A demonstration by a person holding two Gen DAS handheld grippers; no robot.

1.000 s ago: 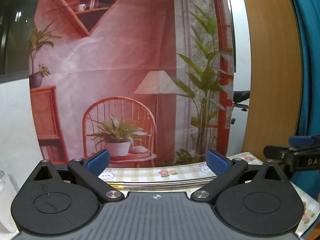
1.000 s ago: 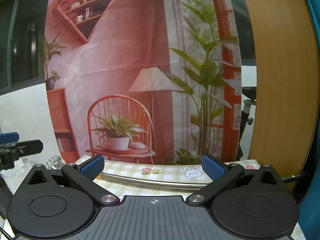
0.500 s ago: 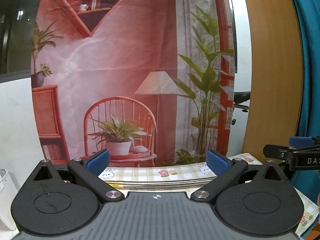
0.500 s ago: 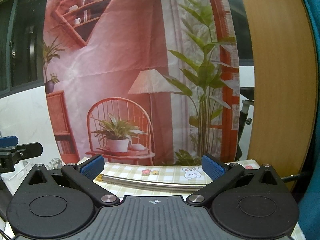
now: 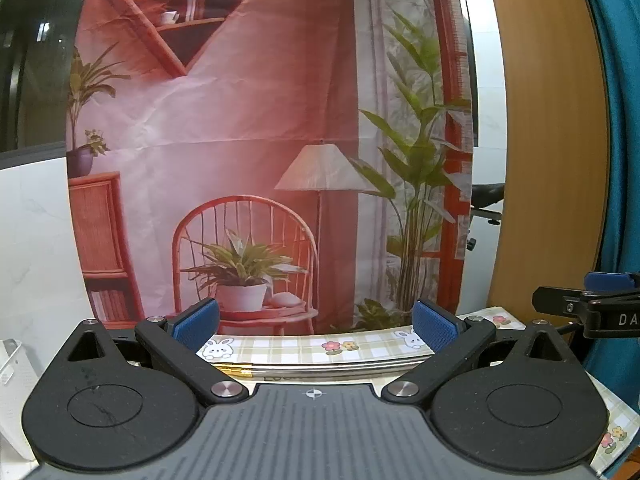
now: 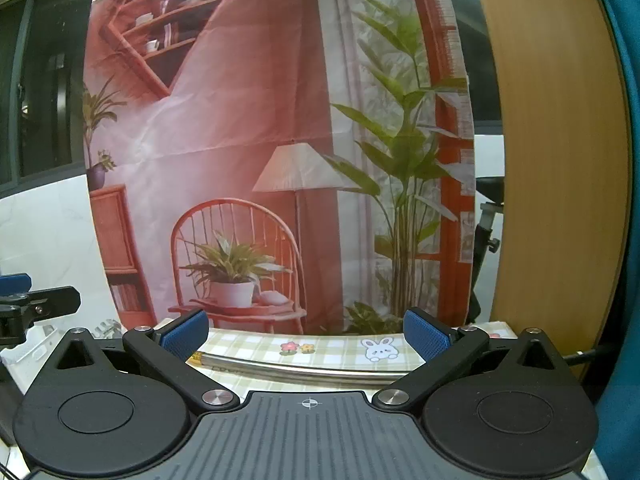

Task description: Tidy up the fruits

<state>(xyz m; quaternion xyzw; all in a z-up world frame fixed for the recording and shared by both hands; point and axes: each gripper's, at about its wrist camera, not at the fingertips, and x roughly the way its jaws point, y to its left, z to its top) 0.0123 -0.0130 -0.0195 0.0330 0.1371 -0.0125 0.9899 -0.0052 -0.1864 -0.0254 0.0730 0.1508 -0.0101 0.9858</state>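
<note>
No fruit shows in either view. My left gripper (image 5: 316, 326) stands open, its blue pads (image 5: 196, 320) wide apart with nothing between them, held level above the far edge of a table with a checked cloth (image 5: 304, 350). My right gripper (image 6: 306, 330) is open too and empty, over the same checked cloth (image 6: 332, 350). Each gripper appears in the other's view: the right one's finger (image 5: 580, 306) at the right edge, the left one's finger (image 6: 40, 304) at the left edge.
A printed backdrop (image 5: 248, 128) of a red room hangs just behind the table. A metal rail (image 6: 304, 370) runs along the table's far edge. A wooden panel (image 5: 552, 140) and blue fabric (image 5: 624, 120) stand at the right. A white rack (image 6: 36, 344) sits at the left.
Both grippers have stayed open and nearly still; the views shift only slightly, the right one drifting a little to the right.
</note>
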